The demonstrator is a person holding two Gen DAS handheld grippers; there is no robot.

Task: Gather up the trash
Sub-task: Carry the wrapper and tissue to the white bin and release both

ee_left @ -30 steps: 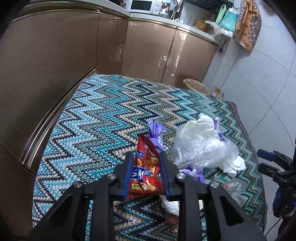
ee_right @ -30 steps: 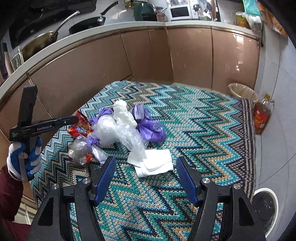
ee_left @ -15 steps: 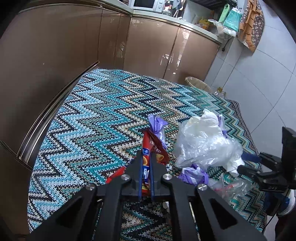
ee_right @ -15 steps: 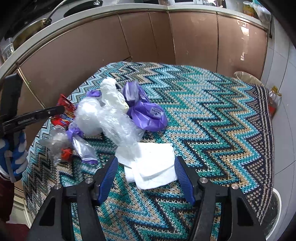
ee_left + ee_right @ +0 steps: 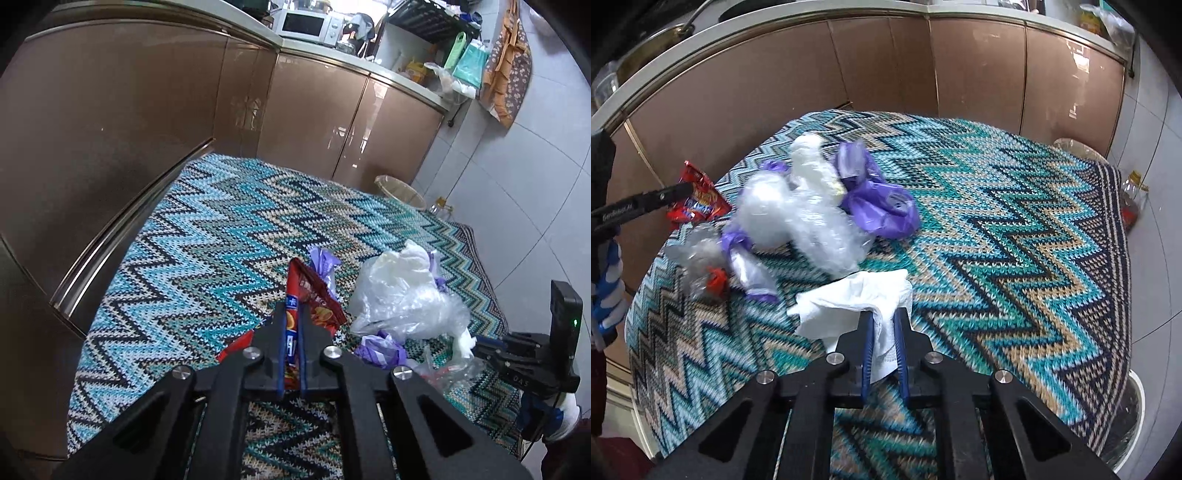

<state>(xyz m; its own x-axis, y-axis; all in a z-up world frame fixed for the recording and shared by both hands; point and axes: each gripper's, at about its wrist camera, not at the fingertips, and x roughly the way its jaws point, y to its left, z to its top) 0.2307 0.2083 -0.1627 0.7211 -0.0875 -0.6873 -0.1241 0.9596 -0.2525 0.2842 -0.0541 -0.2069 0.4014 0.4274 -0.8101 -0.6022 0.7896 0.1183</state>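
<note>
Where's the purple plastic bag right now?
In the right wrist view the purple plastic bag lies on the zigzag rug, upper centre, touching the clear plastic wrap on its left.

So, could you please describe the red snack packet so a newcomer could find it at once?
Start at the zigzag rug beside the brown cabinets. At the trash pile's cabinet-side edge is the red snack packet, pinched in the left tool; its neighbours are clear, white or purple.

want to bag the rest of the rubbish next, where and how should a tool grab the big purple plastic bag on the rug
Take the purple bag by its upright twisted neck at the far end, coming down from above. That part stands off the zigzag rug and is narrow enough to pinch; the body lies flat and slack, pressed against the clear plastic wrap on its left.
</note>
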